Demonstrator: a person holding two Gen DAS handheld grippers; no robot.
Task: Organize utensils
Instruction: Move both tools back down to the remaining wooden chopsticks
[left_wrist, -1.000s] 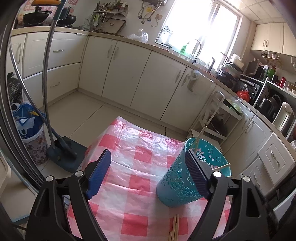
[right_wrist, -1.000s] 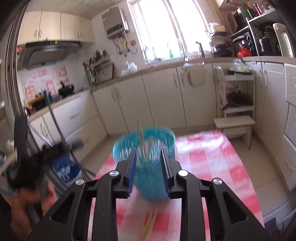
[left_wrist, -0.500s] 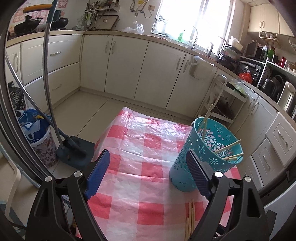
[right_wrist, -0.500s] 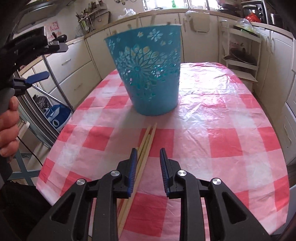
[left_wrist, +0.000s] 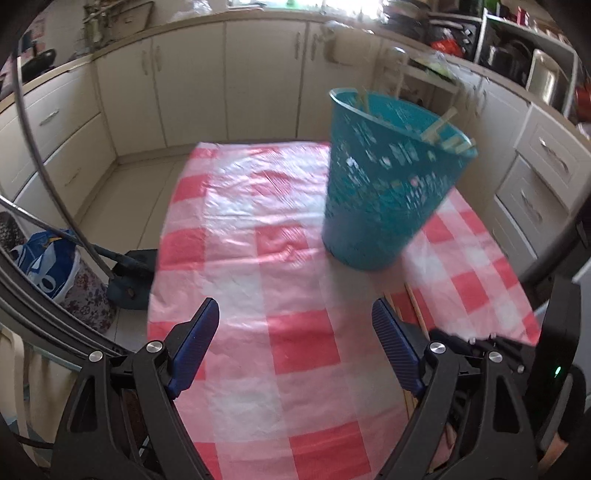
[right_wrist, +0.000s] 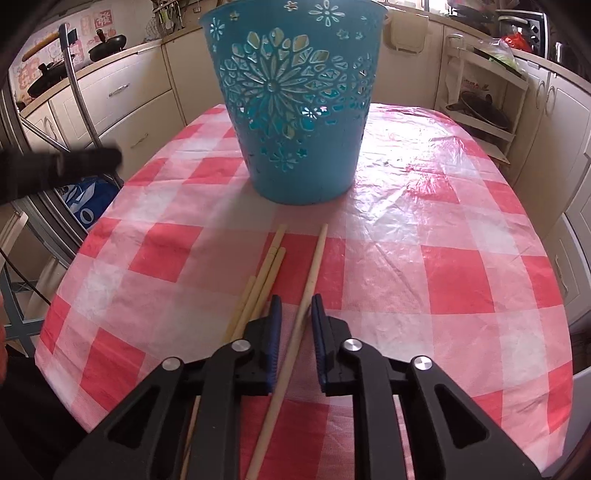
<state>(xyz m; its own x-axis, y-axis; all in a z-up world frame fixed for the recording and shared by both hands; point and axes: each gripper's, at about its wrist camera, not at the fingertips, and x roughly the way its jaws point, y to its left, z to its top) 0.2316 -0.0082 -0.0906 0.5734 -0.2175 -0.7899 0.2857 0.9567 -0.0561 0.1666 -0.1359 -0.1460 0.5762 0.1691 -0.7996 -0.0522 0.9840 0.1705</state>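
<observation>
A turquoise cut-out basket (right_wrist: 295, 122) stands upright on the red-and-white checked tablecloth (right_wrist: 461, 258). In the left wrist view the basket (left_wrist: 384, 184) holds several wooden chopsticks (left_wrist: 439, 125). One loose chopstick (right_wrist: 314, 266) lies on the cloth and runs between the jaws of my right gripper (right_wrist: 296, 306). Those jaws are closing, with a small gap still on each side of the stick. A bundle of chopsticks (right_wrist: 264, 280) lies just left of it. My left gripper (left_wrist: 295, 317) hangs wide open over the cloth with nothing between its fingers.
Cream kitchen cabinets (left_wrist: 192, 81) ring the table. A dustpan with a long handle (left_wrist: 129, 273) and a blue bag (left_wrist: 44, 266) sit on the floor to the left. A white shelf rack (right_wrist: 480, 96) stands at the back right. The table's front edge is close to both grippers.
My right gripper has come down to the cloth and its jaws have narrowed around one chopstick. The left gripper has dropped lower and rolled, now blurred by motion.
</observation>
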